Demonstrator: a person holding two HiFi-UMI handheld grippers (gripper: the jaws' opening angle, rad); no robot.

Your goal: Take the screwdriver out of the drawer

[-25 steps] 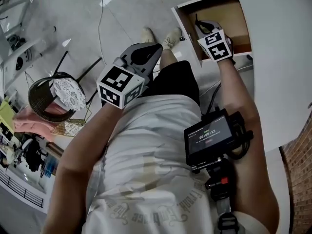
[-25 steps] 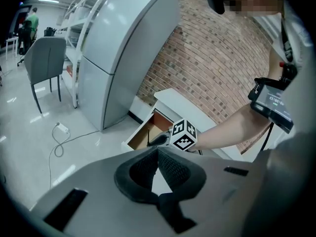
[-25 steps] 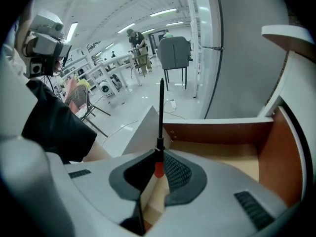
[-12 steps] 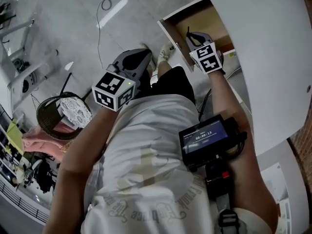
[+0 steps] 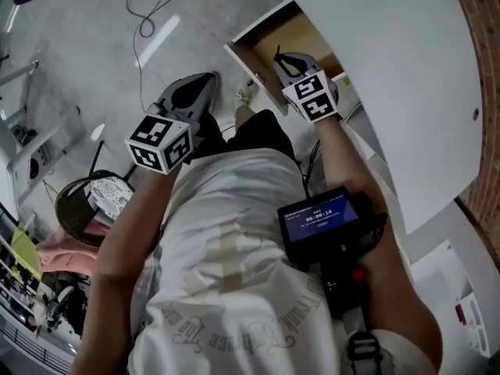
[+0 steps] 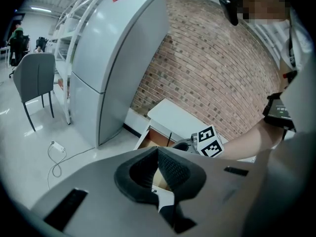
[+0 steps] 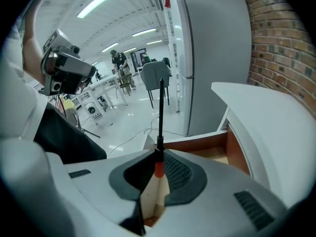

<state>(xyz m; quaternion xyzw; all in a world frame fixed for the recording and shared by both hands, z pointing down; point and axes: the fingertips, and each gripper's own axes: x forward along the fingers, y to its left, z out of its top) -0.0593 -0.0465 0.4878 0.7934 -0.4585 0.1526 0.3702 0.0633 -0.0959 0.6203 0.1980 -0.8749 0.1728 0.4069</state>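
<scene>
The right tool (image 7: 159, 154) pinches the screwdriver (image 7: 161, 107), its shaft jutting ahead, with the open drawer (image 7: 197, 143) beneath. The left tool (image 6: 158, 151) is pressed together.

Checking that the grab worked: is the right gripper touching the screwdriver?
Touching. The right gripper view shows the right gripper with its jaws closed on the handle of the screwdriver, whose dark shaft sticks out beyond them.

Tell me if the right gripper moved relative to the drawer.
Yes: against the drawer, the right gripper, shut on the screwdriver, has drawn slightly back toward the person's body.
</scene>
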